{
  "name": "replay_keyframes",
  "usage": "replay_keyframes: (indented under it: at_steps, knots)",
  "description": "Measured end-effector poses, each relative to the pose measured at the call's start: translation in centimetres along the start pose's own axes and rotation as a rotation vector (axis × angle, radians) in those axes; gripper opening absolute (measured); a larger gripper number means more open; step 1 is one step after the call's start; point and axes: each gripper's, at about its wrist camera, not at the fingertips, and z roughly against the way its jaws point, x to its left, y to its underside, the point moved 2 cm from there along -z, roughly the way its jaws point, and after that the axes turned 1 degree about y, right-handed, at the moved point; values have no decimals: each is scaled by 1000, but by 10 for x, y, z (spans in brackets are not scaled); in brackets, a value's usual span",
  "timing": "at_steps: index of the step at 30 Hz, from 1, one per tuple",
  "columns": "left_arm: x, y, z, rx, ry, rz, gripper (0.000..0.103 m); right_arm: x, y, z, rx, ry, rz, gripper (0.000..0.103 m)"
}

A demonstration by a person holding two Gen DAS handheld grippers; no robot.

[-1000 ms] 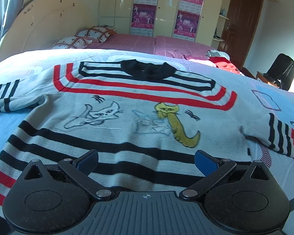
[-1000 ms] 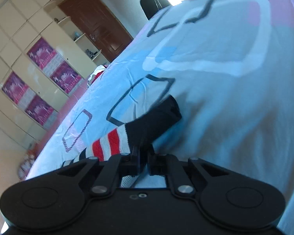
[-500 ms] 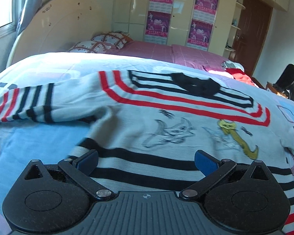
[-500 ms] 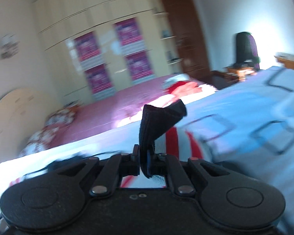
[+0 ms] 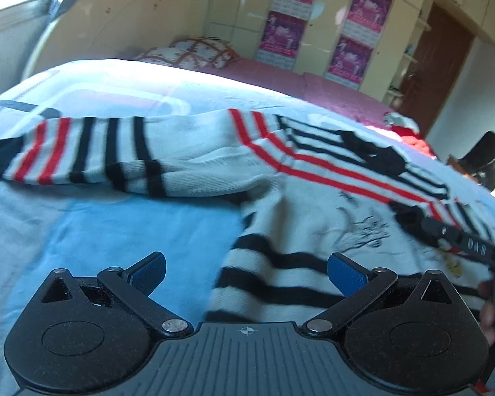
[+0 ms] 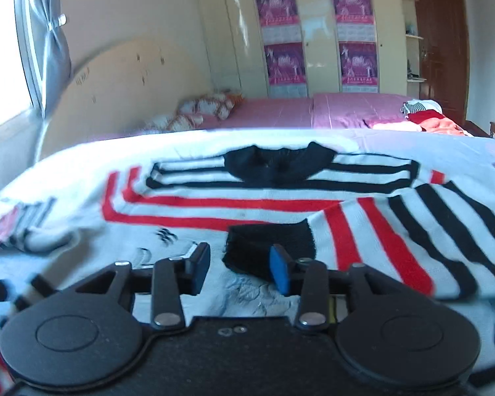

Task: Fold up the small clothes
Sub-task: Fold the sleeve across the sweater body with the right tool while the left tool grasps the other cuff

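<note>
A small white sweater (image 5: 313, 204) with red and black stripes and a black collar lies flat on a light blue bedspread (image 5: 82, 237). Its left sleeve (image 5: 92, 151) stretches out to the left. My left gripper (image 5: 246, 272) is open and empty, low over the sweater's left hem edge. In the right wrist view the right sleeve (image 6: 412, 231) lies folded across the sweater's chest (image 6: 198, 208), its black cuff (image 6: 267, 241) just ahead of my right gripper (image 6: 239, 269), which is open with the cuff between its blue pads.
A second bed with a pink cover (image 6: 313, 109) and patterned pillows (image 6: 204, 109) stands behind. A curved headboard (image 5: 115, 29), a wardrobe with posters (image 6: 313, 33), a brown door (image 6: 442, 43) and a dark chair (image 5: 488, 158) are further off. Red clothes (image 6: 429, 122) lie on the pink bed.
My right gripper carried the right sleeve's cuff over onto the sweater's chest and opened, letting it go. My left gripper moved left toward the sweater's left side and sleeve.
</note>
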Motion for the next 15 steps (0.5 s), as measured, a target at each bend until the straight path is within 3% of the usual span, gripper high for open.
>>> replay_keyframes:
  at_steps: [4, 5, 6, 8, 12, 15]
  knots:
    - [-43, -9, -26, 8, 199, -7, 102, -33, 6, 40, -16, 115, -77, 38]
    - [-57, -10, -36, 19, 242, -14, 97, -42, 8, 48, -16, 136, -102, 39]
    - [-74, -12, -47, 38, 288, -24, 74, -51, 11, 55, -20, 154, -130, 39]
    - [-101, -16, -71, 79, 355, -24, 60, -67, 13, 67, -29, 189, -164, 40]
    - [-145, -24, -121, 146, 405, 9, 60, -94, 17, 74, -32, 198, -186, 40]
    - [-169, -24, -145, 190, 363, 12, 60, -107, 18, 74, -31, 200, -204, 40]
